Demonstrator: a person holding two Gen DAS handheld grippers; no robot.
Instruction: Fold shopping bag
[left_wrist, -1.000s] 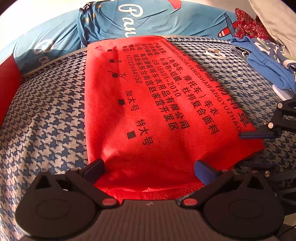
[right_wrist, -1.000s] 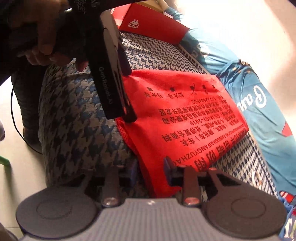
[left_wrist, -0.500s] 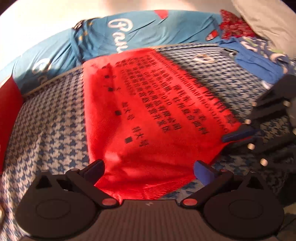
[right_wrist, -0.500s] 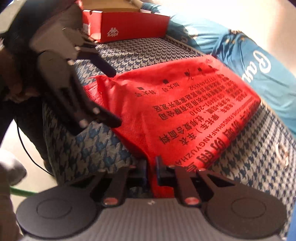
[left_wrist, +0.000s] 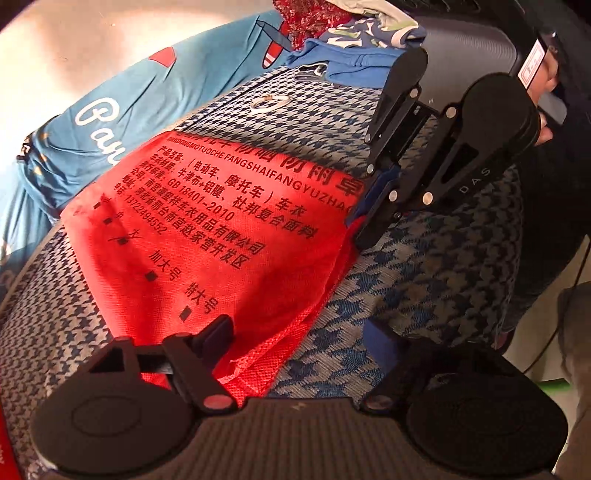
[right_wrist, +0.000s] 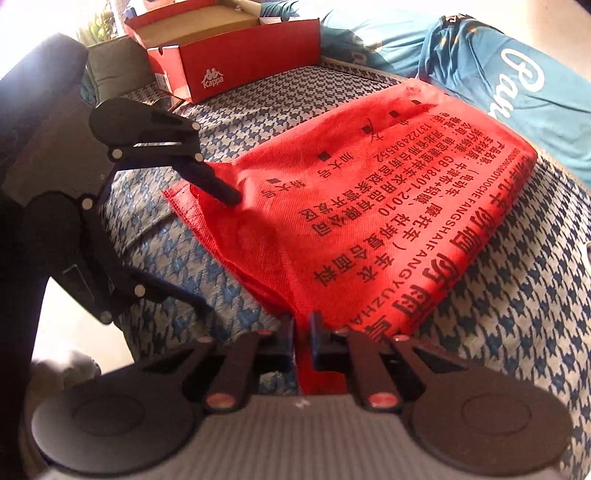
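Note:
A red non-woven shopping bag (left_wrist: 207, 229) (right_wrist: 369, 203) with black printed text lies flat on a houndstooth cushion. My right gripper (right_wrist: 303, 328) is shut on the bag's near edge, and red fabric shows between its pads. In the left wrist view the right gripper (left_wrist: 360, 225) pinches the bag's right corner. My left gripper (left_wrist: 299, 334) is wide open at the bag's near corner. One of its fingers (left_wrist: 218, 328) rests on the red fabric and the other is over bare cushion. From the right wrist view the left gripper (right_wrist: 221, 251) straddles that corner.
An open red Kappa shoe box (right_wrist: 236, 66) stands at the cushion's (left_wrist: 388, 280) far end. A blue jersey (right_wrist: 498, 74) (left_wrist: 110, 122) lies behind the bag. Loose clothes (left_wrist: 351, 37) are piled at the back. The cushion drops off to the floor beside the grippers.
The right gripper's fingers have closed onto the bag's edge. The left gripper has swung round to the bag's near corner, so only one finger is now over the fabric.

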